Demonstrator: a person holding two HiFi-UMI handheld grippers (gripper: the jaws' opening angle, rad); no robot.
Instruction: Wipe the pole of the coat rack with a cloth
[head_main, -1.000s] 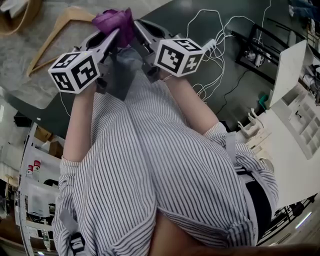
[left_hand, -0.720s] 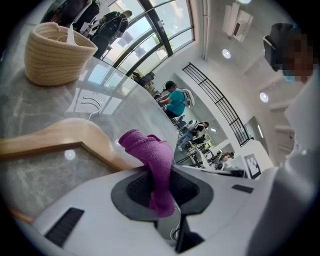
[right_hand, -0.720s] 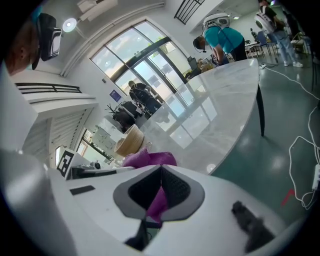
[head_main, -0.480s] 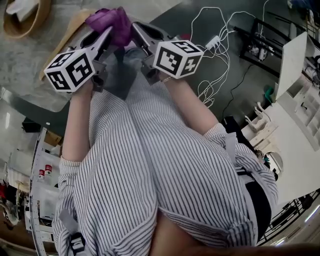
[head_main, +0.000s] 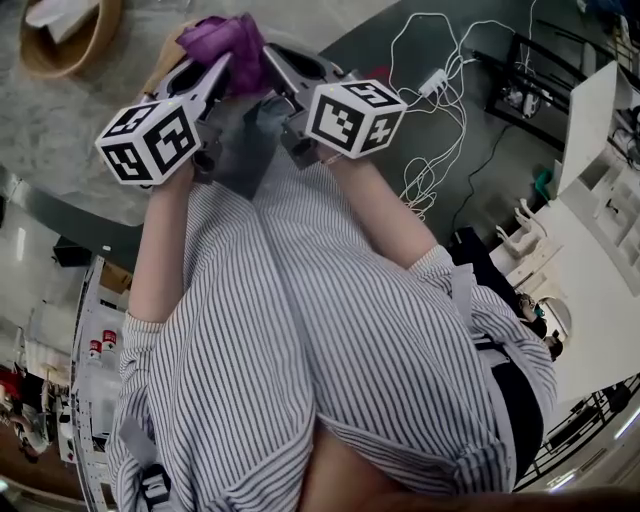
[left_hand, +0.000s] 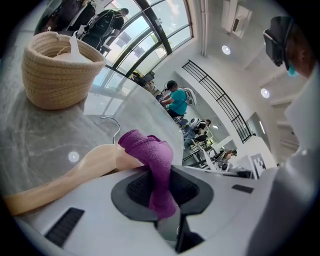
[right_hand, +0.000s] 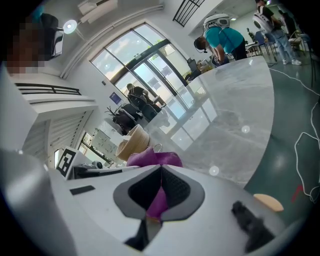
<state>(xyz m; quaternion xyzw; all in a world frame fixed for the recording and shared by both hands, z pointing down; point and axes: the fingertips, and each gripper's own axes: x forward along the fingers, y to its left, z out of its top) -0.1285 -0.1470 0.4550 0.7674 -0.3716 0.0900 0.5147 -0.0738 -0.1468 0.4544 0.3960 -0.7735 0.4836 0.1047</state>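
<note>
Striped sleeves (head_main: 300, 330): nearest the head camera, a grey-and-white striped garment, with both bare forearms reaching forward out of it.
Left gripper (left_hand: 162, 187): white, with a black-and-white marker cube at its back. Its dark padded jaws are pinched nearly together on a strip of the purple towelling cloth (left_hand: 150, 150).
Right gripper (right_hand: 159, 192): just beside the left one, tips angled towards it. Its jaws are likewise clamped on a fold of the same cloth, which hangs down between the pads.
Cloth position: gripped by both tools at once. Its bulk is bunched up beyond the jaw tips and bridges the small gap between the two grippers in the head view (head_main: 225, 40).
Pale wooden clothes hanger (left_hand: 75, 172): lies flat just beyond the left jaws, metal hook pointing away. The cloth overlaps its near end, though contact cannot be judged.
Grey marble tabletop (left_hand: 30, 130): under the hanger and the cloth.
Round woven rope basket (left_hand: 57, 72): farther back on the table, well apart from the grippers.
White cables (head_main: 430, 150): loose on the dark floor to the right.
</note>
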